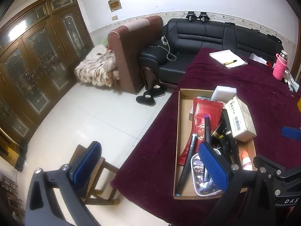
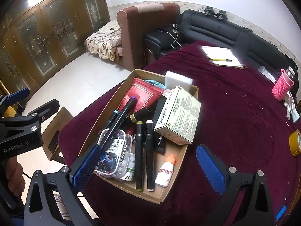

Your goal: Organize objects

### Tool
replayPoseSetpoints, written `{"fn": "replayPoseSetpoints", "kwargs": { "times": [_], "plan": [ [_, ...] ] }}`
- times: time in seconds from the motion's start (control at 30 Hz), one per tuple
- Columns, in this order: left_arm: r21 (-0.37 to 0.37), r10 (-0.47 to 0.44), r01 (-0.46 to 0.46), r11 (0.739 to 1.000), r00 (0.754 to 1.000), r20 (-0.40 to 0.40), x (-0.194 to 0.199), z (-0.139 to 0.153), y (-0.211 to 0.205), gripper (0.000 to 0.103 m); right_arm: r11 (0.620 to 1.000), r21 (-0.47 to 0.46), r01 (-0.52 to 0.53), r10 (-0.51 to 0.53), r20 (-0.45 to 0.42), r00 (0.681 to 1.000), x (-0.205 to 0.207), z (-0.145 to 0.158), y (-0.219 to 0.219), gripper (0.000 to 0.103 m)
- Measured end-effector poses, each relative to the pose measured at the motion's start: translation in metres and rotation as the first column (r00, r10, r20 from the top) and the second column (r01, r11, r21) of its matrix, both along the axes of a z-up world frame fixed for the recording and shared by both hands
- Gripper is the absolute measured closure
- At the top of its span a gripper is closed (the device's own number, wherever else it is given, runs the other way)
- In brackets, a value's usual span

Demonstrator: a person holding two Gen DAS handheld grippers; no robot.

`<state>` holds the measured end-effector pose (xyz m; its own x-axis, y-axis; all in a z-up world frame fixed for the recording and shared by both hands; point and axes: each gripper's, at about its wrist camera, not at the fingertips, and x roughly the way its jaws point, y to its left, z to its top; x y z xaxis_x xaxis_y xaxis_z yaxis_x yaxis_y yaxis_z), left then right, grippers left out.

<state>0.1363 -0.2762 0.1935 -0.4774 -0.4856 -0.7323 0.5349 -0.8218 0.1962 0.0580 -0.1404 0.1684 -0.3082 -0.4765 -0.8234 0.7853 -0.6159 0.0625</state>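
An open cardboard box (image 2: 181, 150) lies on the maroon tablecloth (image 2: 235, 113), packed with things. Inside are a red packet (image 2: 139, 94), a white foam block (image 2: 178, 80), a pale medicine carton (image 2: 178, 116) and several black markers (image 2: 139, 150). It also holds a clear patterned pouch (image 2: 114, 160) and a white bottle with an orange cap (image 2: 165, 171). My right gripper (image 2: 148, 169) hovers open over the box's near end, holding nothing. My left gripper (image 1: 150, 169) is open too, straddling the table's left edge, with one pad above the pouch (image 1: 199, 180) in the box (image 1: 185, 113).
A roll of yellow tape (image 2: 295, 143) lies on the cloth at the right. A pink-sleeved bottle (image 2: 283, 86) and a notebook with a pen (image 2: 222, 56) sit farther back. Left of the table stands a wooden stool (image 1: 101, 179). A black sofa (image 1: 207, 35) lies beyond.
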Motion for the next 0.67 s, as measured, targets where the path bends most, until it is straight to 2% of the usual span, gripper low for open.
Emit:
{"fn": "replayPoseSetpoints", "kwargs": {
  "times": [0.3,0.5,0.67],
  "plan": [
    [-0.01,0.018,-0.018,1.0,1.0,-0.004,0.0026,0.0007,-0.0065,0.0,1.0,0.007,-0.009,0.009,0.008,1.0,-0.0011,-0.0037,-0.0045,0.0],
    [0.049,-0.048,0.049,0.998,0.999,-0.019,0.0032,0.0034,-0.0053,0.0,1.0,0.006,-0.003,0.003,0.009,1.0,-0.0027,-0.0045,-0.0043,0.0],
    [0.035,-0.047,0.047,0.998,0.999,-0.018,-0.0007,0.003,-0.0027,0.0,1.0,0.007,0.008,-0.008,0.02,1.0,-0.0074,-0.0079,-0.0016,0.0]
  ]
}}
